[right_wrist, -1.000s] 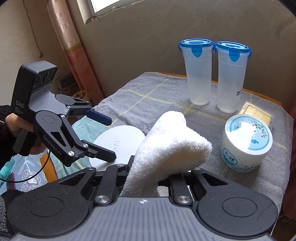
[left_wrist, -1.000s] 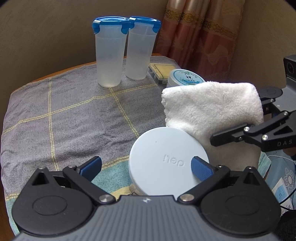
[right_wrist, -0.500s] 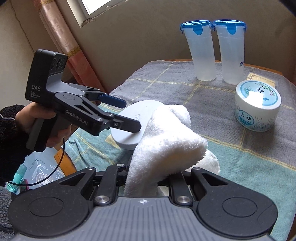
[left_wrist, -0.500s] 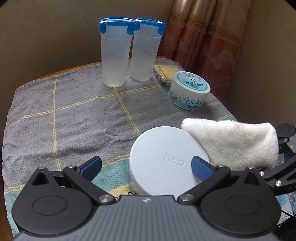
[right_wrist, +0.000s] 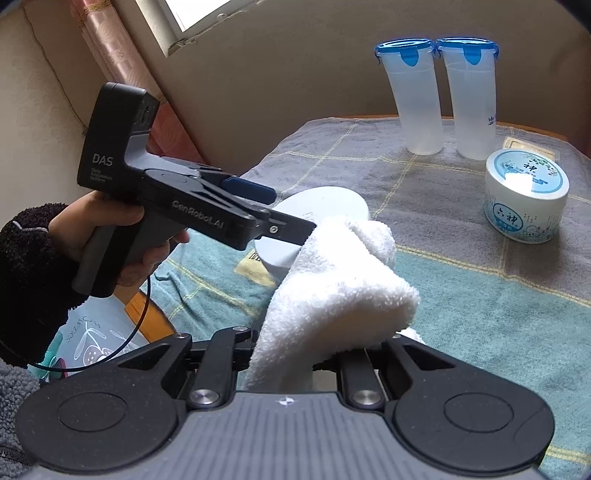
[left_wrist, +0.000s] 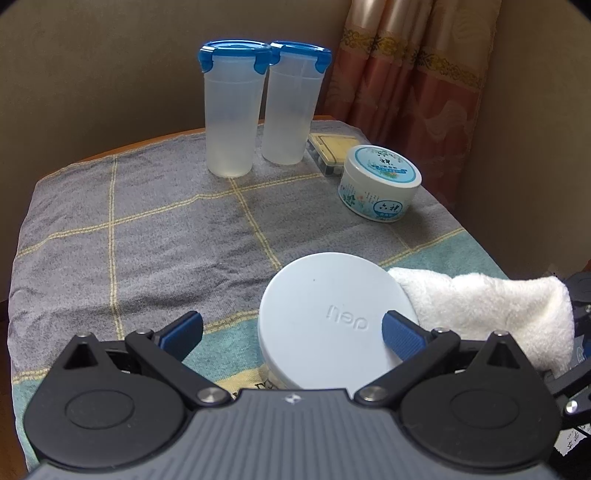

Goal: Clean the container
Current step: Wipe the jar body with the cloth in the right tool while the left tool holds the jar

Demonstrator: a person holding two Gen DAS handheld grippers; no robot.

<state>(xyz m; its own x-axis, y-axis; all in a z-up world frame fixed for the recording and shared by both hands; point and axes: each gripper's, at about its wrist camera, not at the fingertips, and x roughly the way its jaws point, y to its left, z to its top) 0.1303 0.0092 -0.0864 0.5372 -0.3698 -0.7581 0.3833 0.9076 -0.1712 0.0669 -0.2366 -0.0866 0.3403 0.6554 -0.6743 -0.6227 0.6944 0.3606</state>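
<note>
Jaws beside pale-blue round-lidded container

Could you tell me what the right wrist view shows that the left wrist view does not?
Only the right wrist view shows the person's hand gripping the left gripper's handle, and a window.

Only the left wrist view shows the left gripper from behind, its jaws open, one blue pad over the round container.

Both show that container, the white cloth clamped in the right gripper and lying against the container's side, two tall cups, the printed jar and the checked towel.
</note>
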